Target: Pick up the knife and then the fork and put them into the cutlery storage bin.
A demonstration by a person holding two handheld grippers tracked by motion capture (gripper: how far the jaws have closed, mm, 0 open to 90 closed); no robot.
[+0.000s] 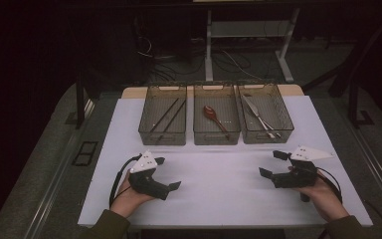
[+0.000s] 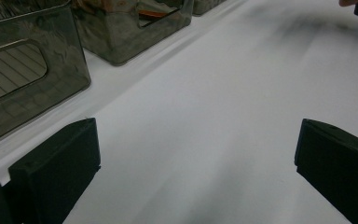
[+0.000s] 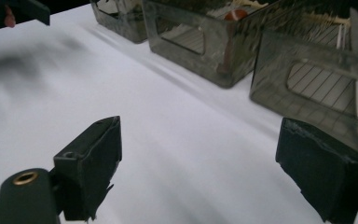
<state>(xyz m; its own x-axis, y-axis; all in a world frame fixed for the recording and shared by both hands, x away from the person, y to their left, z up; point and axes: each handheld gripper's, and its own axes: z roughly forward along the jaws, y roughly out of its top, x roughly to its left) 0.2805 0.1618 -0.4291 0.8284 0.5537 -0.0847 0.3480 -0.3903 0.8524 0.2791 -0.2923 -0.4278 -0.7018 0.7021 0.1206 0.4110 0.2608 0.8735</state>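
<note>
On the white table (image 1: 219, 194) nothing lies loose; all the cutlery already sits in the three grey bins along the far edge. The left gripper (image 1: 171, 174) rests low over the mat near the left front, jaws spread wide with nothing between them, pointing inward toward the middle. Behind it the left bin (image 1: 163, 133) holds dark chopsticks (image 1: 168, 115) laid lengthwise. The middle bin (image 1: 217, 134) holds a red spoon (image 1: 214, 117), bowl toward the far end. The right bin (image 1: 273, 134) holds a knife (image 1: 253, 110) and other pale metal pieces (too small to tell apart). The right gripper (image 1: 273, 163) hovers at the right front, jaws likewise wide and empty, aimed toward the table's centre. Judging from this layout, either the sorting is finished or an unloading has not begun: every piece is binned by kind, and neither tool has reached toward a bin yet
</note>
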